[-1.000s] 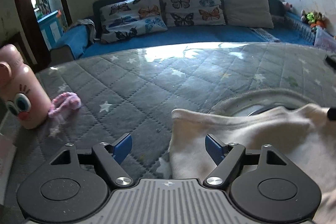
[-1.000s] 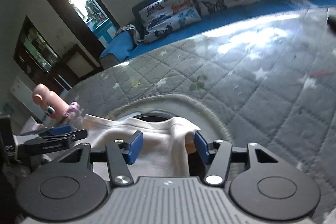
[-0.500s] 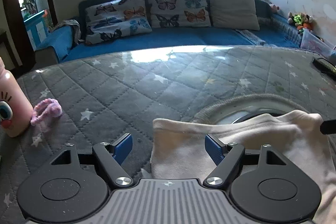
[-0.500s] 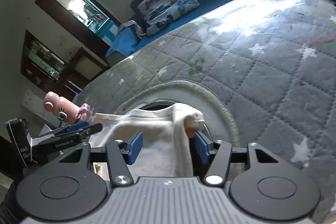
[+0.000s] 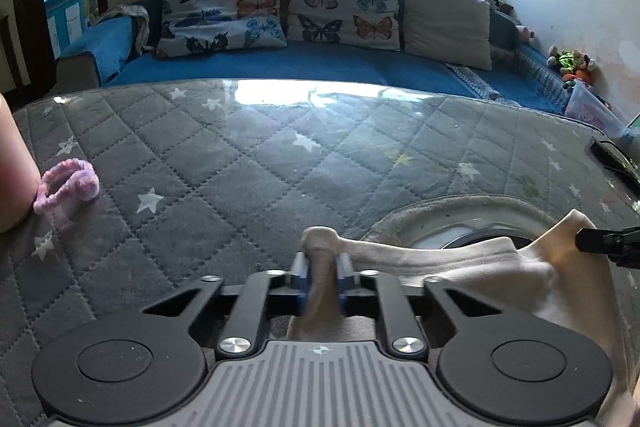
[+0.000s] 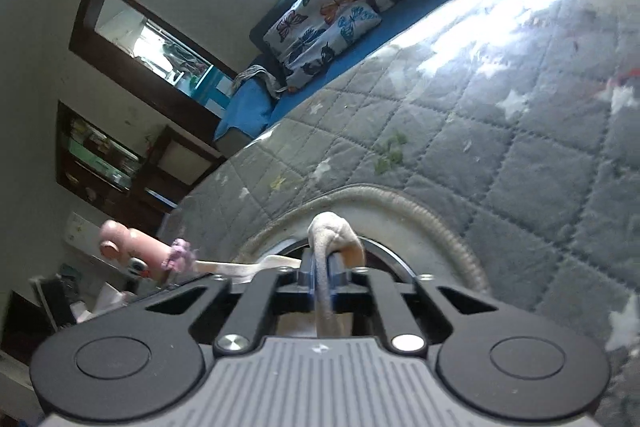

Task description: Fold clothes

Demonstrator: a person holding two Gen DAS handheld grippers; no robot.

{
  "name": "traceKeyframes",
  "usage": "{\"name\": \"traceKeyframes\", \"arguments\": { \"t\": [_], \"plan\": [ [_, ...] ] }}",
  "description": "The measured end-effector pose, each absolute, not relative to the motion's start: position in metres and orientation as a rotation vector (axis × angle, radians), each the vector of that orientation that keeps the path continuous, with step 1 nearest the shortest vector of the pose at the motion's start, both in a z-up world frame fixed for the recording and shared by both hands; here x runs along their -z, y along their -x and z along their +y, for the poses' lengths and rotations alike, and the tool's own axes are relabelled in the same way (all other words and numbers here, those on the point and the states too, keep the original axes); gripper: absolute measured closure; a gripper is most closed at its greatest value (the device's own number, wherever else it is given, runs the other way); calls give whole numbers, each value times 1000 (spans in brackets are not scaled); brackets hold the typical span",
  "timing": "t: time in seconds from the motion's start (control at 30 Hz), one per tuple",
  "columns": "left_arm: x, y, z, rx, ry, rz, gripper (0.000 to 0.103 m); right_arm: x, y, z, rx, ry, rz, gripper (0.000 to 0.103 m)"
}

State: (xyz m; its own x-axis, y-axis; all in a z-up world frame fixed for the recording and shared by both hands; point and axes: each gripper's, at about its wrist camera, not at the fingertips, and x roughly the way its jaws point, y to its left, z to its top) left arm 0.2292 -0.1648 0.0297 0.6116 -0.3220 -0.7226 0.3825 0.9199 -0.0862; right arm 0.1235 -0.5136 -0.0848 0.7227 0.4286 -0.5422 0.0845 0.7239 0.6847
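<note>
In the left wrist view, the left gripper (image 5: 321, 277) is clamped on a corner of the cream garment (image 5: 472, 277), a bunched knob of cloth poking up between the blue pads (image 5: 299, 277). From there the fabric stretches taut to the right, its upper edge hemmed, to where the tip of the right gripper (image 5: 608, 243) holds its other corner. The garment hangs just above the grey quilted table cover (image 5: 240, 163), over a round cut-out ringed with pale piping (image 5: 460, 205). A purple scrunchie (image 5: 66, 181) lies near the cover's left edge.

In the right wrist view, the right gripper (image 6: 322, 279) is closed on the garment (image 6: 334, 233); a rounded, creased lump of cream cloth rises above the fingers. A thin band of it (image 6: 260, 263) runs left towards the pink bottle (image 6: 132, 245).
</note>
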Motion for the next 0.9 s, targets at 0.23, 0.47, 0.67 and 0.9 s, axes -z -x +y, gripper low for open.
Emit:
{"name": "traceKeyframes", "arguments": {
  "t": [0.23,0.47,0.67,0.9],
  "plan": [
    [-53,-215,-156,415,-57,674,97,43,-97,-509,-166,-542,595,99],
    [-35,-230,-166,384,-83,710,96,60,-120,-501,-74,-476,660,99],
    [-36,-227,-159,382,-91,724,81,64,-134,-486,2,-388,720,91],
    [-56,-182,-148,431,-132,686,60,42,-115,-463,-15,-309,709,75]
  ]
}}
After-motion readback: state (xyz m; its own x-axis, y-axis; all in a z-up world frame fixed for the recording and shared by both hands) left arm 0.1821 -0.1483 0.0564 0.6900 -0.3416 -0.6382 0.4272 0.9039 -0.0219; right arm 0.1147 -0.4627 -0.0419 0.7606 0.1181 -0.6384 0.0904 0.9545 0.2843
